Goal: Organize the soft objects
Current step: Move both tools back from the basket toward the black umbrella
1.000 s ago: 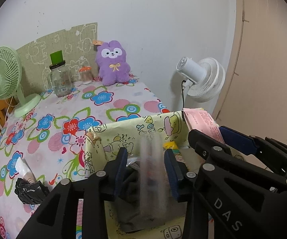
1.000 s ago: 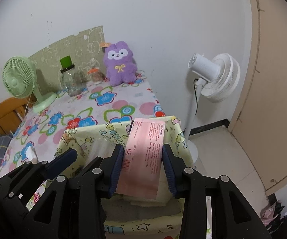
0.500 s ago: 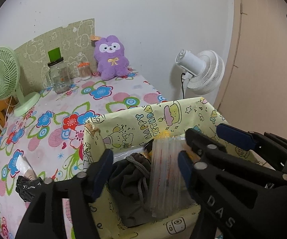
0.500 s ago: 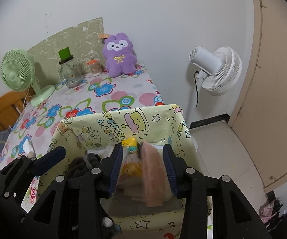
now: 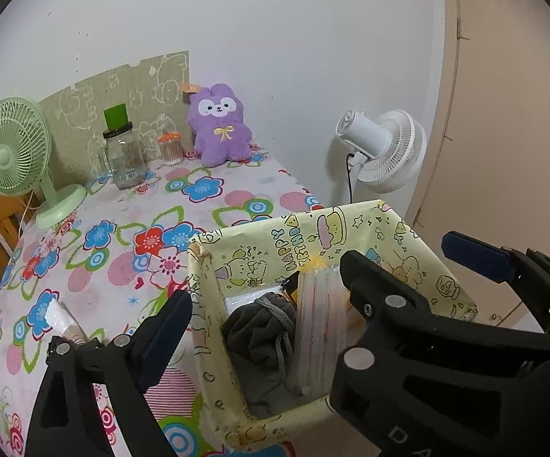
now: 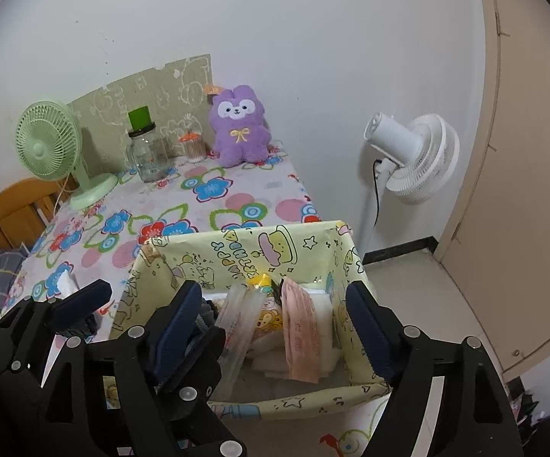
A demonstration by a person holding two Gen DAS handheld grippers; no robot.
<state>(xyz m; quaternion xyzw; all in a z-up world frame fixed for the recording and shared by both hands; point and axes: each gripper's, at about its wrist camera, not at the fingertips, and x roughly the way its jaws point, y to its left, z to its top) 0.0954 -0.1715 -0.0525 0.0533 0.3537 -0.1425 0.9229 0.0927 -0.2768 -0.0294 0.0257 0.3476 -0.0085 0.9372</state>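
Note:
A yellow cartoon-print box [image 5: 351, 228] [image 6: 244, 247] stands at the near right of the flowered table. Inside lie a grey drawstring pouch [image 5: 259, 331], a clear striped packet [image 5: 318, 327] [image 6: 238, 320], a pink packet [image 6: 301, 335] and white soft packs [image 6: 324, 304]. My left gripper [image 5: 267, 297] is open over the box, empty. My right gripper [image 6: 275, 312] is open above the box, empty. A purple plush [image 5: 219, 125] [image 6: 242, 129] sits at the table's back by the wall.
A green desk fan [image 5: 15, 156], a glass jar [image 5: 124, 156] and a small orange-lidded jar [image 5: 171, 148] stand at the back. A white tube [image 5: 59, 314] lies at the table's left edge. A white floor fan [image 5: 385, 152] and a door [image 5: 503, 114] are to the right.
Both grippers opened. The left let go of the clear striped packet and the right let go of the pink packet; both now rest inside the box.

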